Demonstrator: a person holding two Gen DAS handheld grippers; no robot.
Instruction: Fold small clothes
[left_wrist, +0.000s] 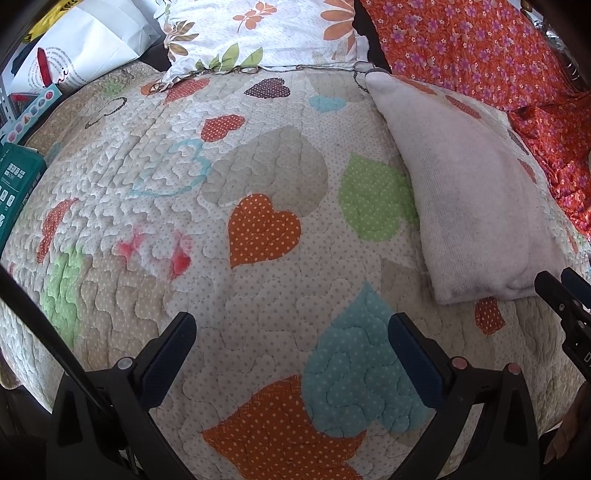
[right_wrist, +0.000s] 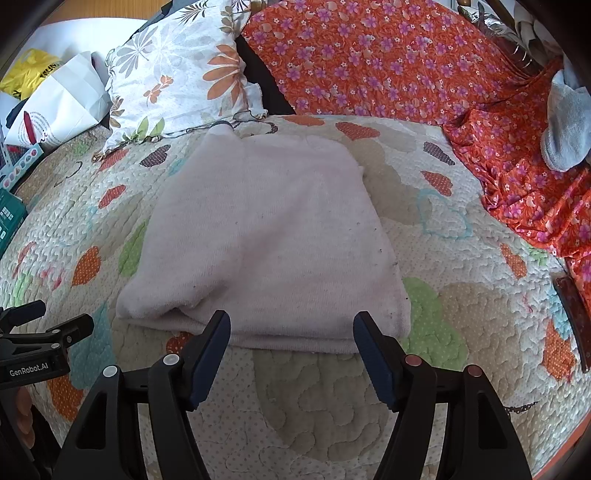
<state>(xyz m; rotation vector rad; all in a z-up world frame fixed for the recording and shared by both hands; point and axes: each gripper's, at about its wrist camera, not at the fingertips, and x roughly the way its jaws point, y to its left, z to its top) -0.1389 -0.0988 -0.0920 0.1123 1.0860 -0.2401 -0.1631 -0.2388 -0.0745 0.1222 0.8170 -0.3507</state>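
A folded garment (right_wrist: 266, 240) lies on the bed quilt (right_wrist: 461, 332), a pillow (right_wrist: 177, 81) behind it, a floral sheet (right_wrist: 406, 62) to its right.

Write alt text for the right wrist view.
A folded pale pink garment lies flat on a heart-patterned quilt, just beyond the open, empty right tongs. A floral pillow and an orange flowered cloth lie behind it; the left tongs show at the left edge.

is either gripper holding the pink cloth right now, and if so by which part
Nothing is held. The right gripper stands open just short of the folded pink garment's near edge; the left gripper is open over the bare quilt.
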